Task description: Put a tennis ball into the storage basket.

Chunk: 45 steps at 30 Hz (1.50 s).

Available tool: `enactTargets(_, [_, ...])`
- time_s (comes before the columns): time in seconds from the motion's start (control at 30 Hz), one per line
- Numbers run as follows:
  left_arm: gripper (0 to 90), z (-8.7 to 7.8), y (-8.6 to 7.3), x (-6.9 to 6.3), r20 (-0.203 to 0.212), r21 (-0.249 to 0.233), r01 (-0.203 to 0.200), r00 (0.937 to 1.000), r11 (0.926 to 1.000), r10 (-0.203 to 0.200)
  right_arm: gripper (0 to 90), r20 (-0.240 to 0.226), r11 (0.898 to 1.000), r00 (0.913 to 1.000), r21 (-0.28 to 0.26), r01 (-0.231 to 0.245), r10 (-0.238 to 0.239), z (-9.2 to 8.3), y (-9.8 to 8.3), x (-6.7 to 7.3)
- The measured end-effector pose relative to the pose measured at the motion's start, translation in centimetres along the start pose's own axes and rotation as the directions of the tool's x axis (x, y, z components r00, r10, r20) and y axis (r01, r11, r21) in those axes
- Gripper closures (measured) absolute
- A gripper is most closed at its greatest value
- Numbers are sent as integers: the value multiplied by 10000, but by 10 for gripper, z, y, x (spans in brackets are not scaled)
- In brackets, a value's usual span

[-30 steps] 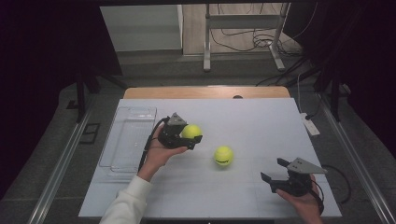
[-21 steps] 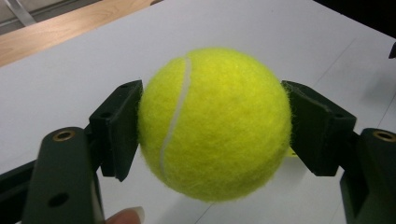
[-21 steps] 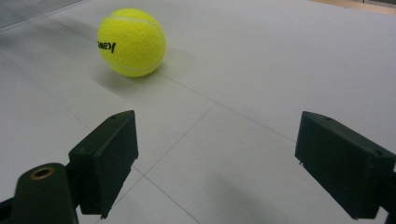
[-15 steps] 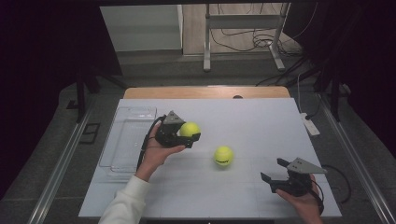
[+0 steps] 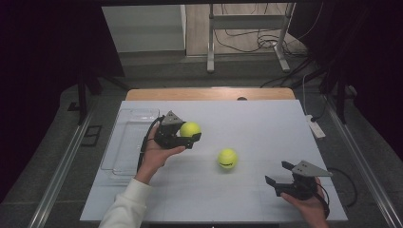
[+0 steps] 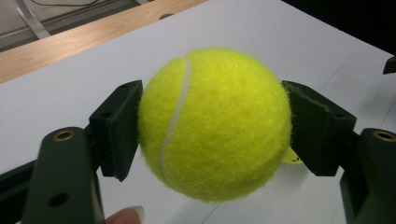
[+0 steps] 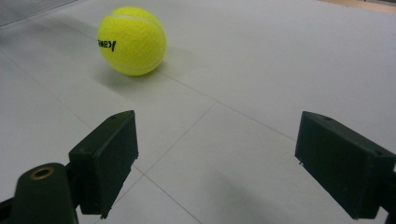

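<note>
over white table (image 5: 266, 123), left gripper (image 5: 189, 137) pinches tennis ball (image 5: 190, 129) (lifted); right gripper (image 5: 281, 176) spread, apart.

Held ball (image 5: 190, 128) left of loose ball (image 5: 227, 158) — tray (image 5: 124, 142) farther left, on table (image 5: 266, 128).
</note>
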<state>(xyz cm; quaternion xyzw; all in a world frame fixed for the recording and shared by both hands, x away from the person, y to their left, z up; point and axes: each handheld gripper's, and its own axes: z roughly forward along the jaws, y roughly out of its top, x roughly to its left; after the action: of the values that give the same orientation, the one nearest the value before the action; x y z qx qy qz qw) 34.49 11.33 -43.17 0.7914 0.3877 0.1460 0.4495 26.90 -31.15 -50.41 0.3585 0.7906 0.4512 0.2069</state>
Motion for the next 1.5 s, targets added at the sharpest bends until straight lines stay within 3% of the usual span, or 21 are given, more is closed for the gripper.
enactTargets(0.97, [265, -18, 1, 12, -311, -525, 257, 9991, 9983, -274, 137, -10, 10000, 10000, -54, -21, 21, -1, 0, 0])
enactTargets(1.2, [265, -21, 1, 15, -589, -546, 279, 9978, 9981, -311, 138, -14, 10000, 10000, -69, -5, 5, -1, 0, 0])
enactTargets(1.5, [265, -27, -1, 24, -765, -688, 559, 9952, 9961, -612, 137, 2, 10000, 10000, -56, 3, -3, -1, 0, 0])
